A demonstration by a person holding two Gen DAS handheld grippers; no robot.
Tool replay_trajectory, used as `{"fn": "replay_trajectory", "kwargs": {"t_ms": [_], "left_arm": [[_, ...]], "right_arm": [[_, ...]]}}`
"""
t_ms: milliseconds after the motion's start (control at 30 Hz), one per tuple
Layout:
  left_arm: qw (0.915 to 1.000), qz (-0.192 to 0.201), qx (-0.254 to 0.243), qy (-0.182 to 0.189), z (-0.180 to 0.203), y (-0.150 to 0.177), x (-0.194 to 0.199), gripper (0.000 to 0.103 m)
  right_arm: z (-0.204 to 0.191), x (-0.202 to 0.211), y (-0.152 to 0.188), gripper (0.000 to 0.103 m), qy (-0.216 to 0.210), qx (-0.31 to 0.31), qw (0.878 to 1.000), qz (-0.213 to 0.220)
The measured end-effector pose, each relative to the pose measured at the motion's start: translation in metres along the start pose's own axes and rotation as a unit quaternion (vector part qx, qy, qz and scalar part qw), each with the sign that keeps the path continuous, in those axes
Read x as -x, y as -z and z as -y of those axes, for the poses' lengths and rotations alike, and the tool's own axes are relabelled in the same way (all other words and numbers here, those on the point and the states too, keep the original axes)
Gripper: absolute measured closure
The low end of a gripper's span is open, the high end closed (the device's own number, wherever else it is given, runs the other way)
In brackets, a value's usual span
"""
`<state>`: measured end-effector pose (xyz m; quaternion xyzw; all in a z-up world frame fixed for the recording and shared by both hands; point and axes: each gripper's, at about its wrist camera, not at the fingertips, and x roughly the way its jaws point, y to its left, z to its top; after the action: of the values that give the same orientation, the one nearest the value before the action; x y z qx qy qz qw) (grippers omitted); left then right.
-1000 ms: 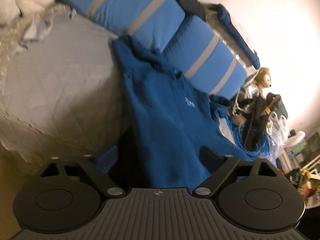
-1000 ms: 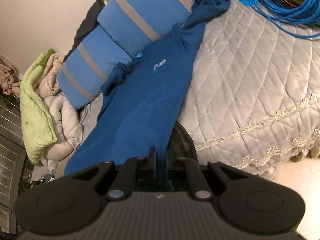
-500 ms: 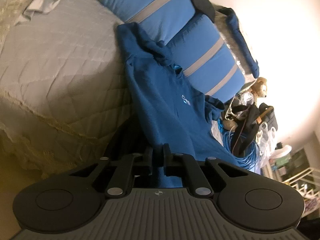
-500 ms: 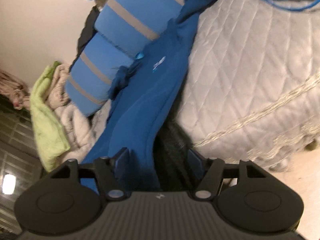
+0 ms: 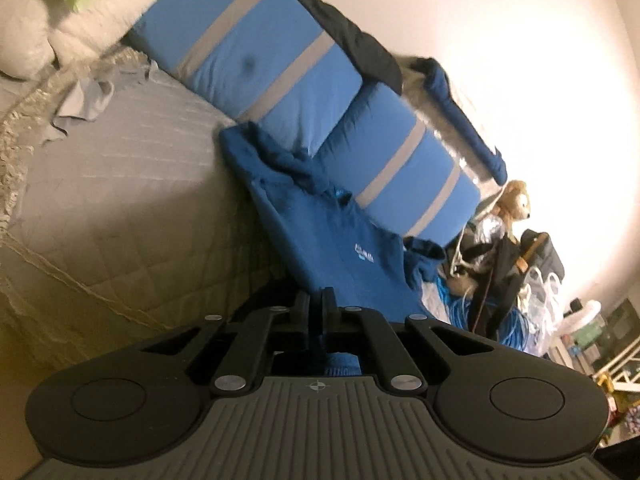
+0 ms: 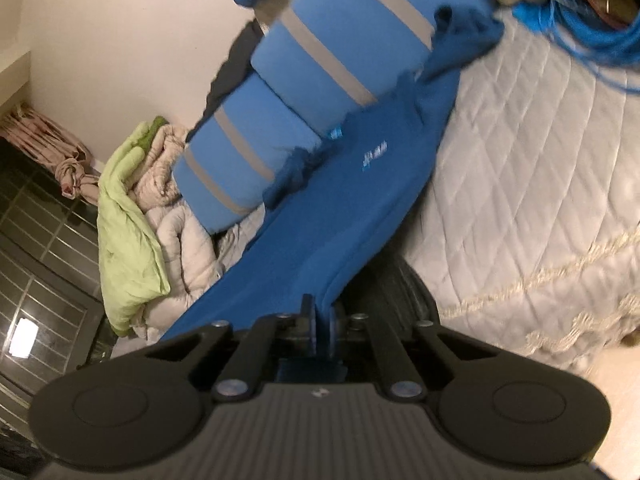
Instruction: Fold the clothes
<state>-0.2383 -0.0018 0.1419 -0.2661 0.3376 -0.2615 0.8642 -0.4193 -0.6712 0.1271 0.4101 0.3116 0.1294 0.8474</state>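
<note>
A dark blue shirt point(image 5: 320, 236) with a small pale chest logo lies stretched across the grey quilted bed point(image 5: 120, 200), its collar end against the blue striped pillows point(image 5: 280, 64). My left gripper point(image 5: 318, 300) is shut on the shirt's hem at one corner. My right gripper point(image 6: 320, 312) is shut on the hem of the same shirt point(image 6: 344, 208) at the other corner. The shirt hangs taut between the pillows and both grippers, lifted off the bed's near edge.
Blue striped pillows point(image 6: 320, 64) lean at the wall. A green and cream bedding pile point(image 6: 136, 200) sits at one end. A blue cable coil point(image 6: 592, 20), a teddy bear point(image 5: 512, 204) and bags point(image 5: 520, 272) crowd the other end. The quilt's lace edge point(image 6: 560, 280) marks the bed's side.
My left gripper closed on the shirt's hem a second ago and stays shut. My right gripper opened half a second ago and has shut on the hem again. The shirt is pulled tauter.
</note>
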Motion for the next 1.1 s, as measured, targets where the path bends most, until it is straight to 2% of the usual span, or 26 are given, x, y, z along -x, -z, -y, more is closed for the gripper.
{"fn": "replay_trajectory", "kwargs": {"t_ms": [233, 367, 433, 467, 533, 567, 600, 633, 667, 733, 800, 967, 1100], "left_arm": [[0.9997, -0.019, 0.010, -0.008, -0.003, 0.015, 0.007, 0.098], [0.9969, -0.054, 0.029, -0.049, -0.023, 0.027, -0.012, 0.097], [0.9939, -0.072, 0.021, -0.082, -0.025, 0.030, -0.024, 0.093], [0.9925, -0.075, 0.009, -0.096, -0.023, 0.029, -0.027, 0.093], [0.9900, -0.072, -0.017, -0.120, -0.019, 0.024, -0.028, 0.082], [0.9885, -0.064, -0.028, -0.134, -0.016, 0.020, -0.027, 0.072], [0.9872, -0.051, -0.036, -0.147, -0.014, 0.016, -0.023, 0.066], [0.9859, -0.034, -0.045, -0.158, -0.011, 0.012, -0.019, 0.063], [0.9842, -0.014, -0.056, -0.168, -0.007, 0.006, -0.014, 0.056], [0.9807, 0.021, -0.075, -0.179, 0.002, -0.004, -0.004, 0.044], [0.9764, 0.054, -0.098, -0.185, 0.014, -0.018, 0.007, 0.034], [0.9617, 0.106, -0.155, -0.200, 0.054, -0.048, 0.026, 0.032], [0.9519, 0.137, -0.190, -0.198, 0.082, -0.065, 0.043, 0.028]], "right_arm": [[-0.012, 0.017, 0.004, 0.098, 0.031, 0.016, 0.999, -0.007], [0.004, 0.010, 0.016, 0.098, 0.058, -0.003, 0.998, -0.024], [0.012, 0.001, 0.021, 0.097, 0.078, -0.007, 0.996, -0.037], [0.014, -0.003, 0.023, 0.093, 0.089, -0.002, 0.995, -0.041], [0.010, -0.007, 0.022, 0.074, 0.132, 0.026, 0.990, -0.031], [0.007, -0.006, 0.018, 0.052, 0.152, 0.038, 0.987, -0.021], [0.006, -0.004, 0.014, 0.035, 0.167, 0.047, 0.985, -0.011], [0.003, -0.001, 0.009, 0.027, 0.178, 0.054, 0.983, 0.002], [0.001, 0.002, 0.003, 0.019, 0.186, 0.059, 0.981, 0.015], [-0.008, 0.007, -0.009, 0.017, 0.196, 0.076, 0.977, 0.034], [-0.020, 0.010, -0.022, 0.010, 0.210, 0.102, 0.971, 0.052], [-0.056, 0.020, -0.054, 0.002, 0.241, 0.173, 0.950, 0.100], [-0.081, 0.035, -0.078, 0.000, 0.242, 0.197, 0.940, 0.140]]}}
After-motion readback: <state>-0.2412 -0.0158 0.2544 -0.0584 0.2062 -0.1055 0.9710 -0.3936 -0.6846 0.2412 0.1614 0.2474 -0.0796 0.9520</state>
